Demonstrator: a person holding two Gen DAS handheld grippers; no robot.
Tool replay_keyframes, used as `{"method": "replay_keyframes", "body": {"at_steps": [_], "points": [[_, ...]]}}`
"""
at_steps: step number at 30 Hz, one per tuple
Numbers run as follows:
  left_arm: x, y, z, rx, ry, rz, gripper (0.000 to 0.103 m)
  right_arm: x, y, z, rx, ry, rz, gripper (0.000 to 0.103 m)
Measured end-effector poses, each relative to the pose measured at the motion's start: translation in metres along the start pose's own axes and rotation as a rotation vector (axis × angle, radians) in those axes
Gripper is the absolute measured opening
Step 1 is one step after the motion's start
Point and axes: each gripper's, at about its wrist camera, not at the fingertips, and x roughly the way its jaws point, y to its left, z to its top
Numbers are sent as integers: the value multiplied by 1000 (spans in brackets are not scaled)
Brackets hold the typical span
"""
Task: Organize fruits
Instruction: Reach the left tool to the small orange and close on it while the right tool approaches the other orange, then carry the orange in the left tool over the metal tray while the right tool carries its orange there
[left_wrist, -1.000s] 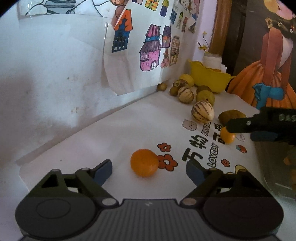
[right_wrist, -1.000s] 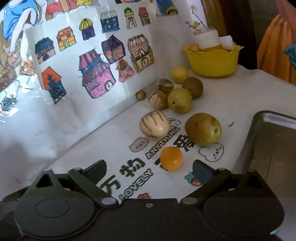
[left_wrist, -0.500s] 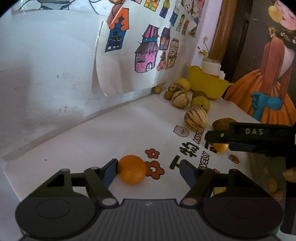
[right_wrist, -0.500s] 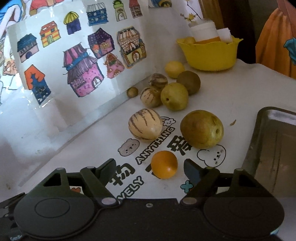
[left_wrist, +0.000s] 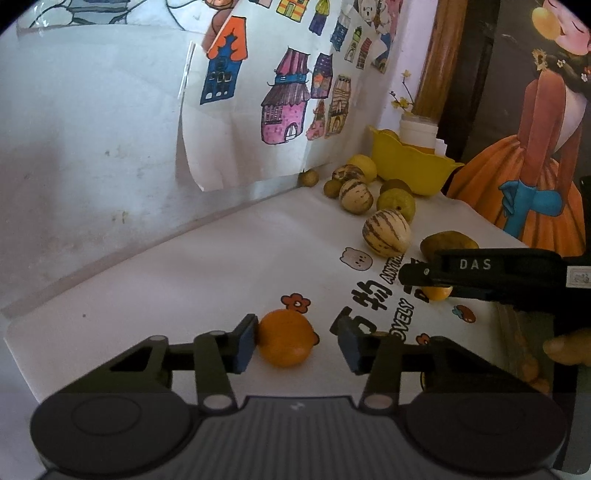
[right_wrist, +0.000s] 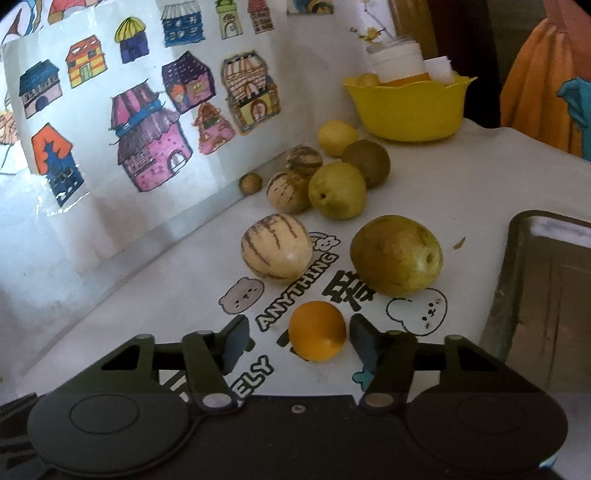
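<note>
Left gripper (left_wrist: 297, 343) — jaws closing around an orange fruit (left_wrist: 285, 342) on the white printed tablecloth (left_wrist: 207, 273); the left pad touches it, the right pad stands apart. Right gripper (right_wrist: 299, 341) — jaws closing around a smaller orange fruit (right_wrist: 317, 335), neither pad pressing yet. Behind: 1 striped melon (right_wrist: 276, 246), 1 green pear (right_wrist: 396, 255), a yellow bowl (right_wrist: 406, 107). At right, a metal tray (right_wrist: 550, 295).

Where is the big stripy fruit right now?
In the right wrist view the striped fruit sits mid-table on the white cloth, left of the big green-brown fruit and behind the small orange.
</note>
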Motion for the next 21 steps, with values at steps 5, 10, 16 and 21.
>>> {"method": "replay_keyframes", "body": {"at_steps": [5, 10, 16, 21], "points": [[1, -1, 0, -2, 3, -2, 41, -1, 1, -3, -9, -21, -34, 44], [1, -6, 0, 18, 11, -11, 36, -4, 5, -9, -39, -27, -25, 35], [1, -8, 0, 27, 20, -26, 36, -11, 5, -14, -30, -30, -2, 35], [-4, -11, -3, 29, 29, -53, 36, -23, 6, -23, -19, -18, 34, 35]]}}
